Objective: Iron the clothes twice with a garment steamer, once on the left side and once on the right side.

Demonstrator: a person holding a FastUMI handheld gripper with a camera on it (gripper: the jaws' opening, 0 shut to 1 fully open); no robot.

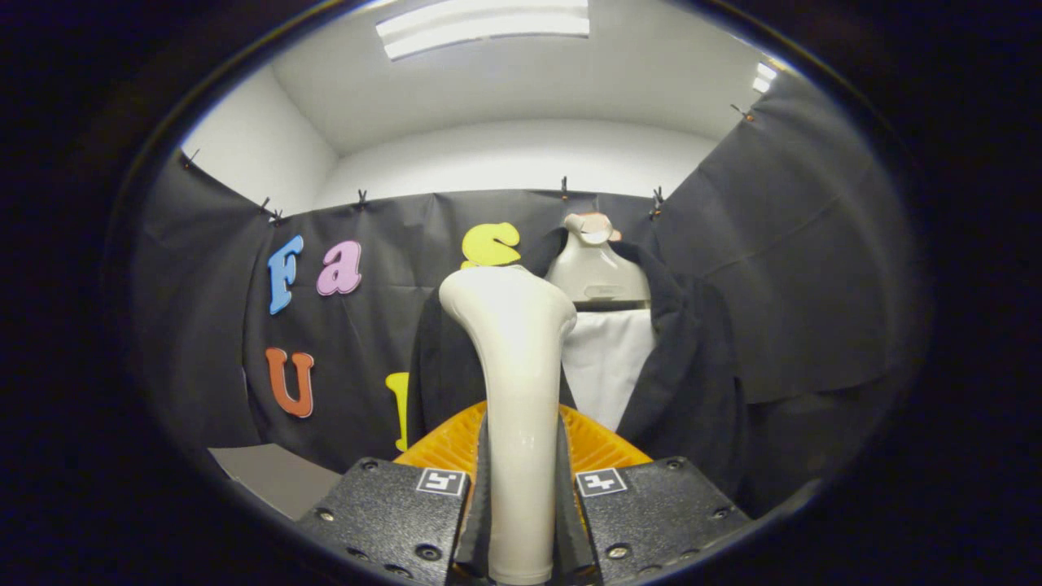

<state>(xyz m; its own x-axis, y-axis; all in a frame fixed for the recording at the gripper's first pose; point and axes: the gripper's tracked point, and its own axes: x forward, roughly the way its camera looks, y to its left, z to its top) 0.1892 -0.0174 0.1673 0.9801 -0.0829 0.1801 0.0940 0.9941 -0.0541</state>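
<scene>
Gripper view: one steamer (pixel 517 382) between jaws.

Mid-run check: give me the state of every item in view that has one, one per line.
Gripper: jaws shut on the steamer handle.
Steamer: held upright between the jaws, head up near the jacket's front.
Jacket: dark, hanging open on the mannequin.
Mannequin: upright beyond the steamer, dressed, white front showing.

The steamer (pixel 514 391) hides the middle of the orange basket (pixel 444 443) behind it, and part of the dark jacket (pixel 692 366) (its left front). The gripper (pixel 521 521) has its 2 fingers pressed on the steamer's handle, whose lower end is cut off.
</scene>
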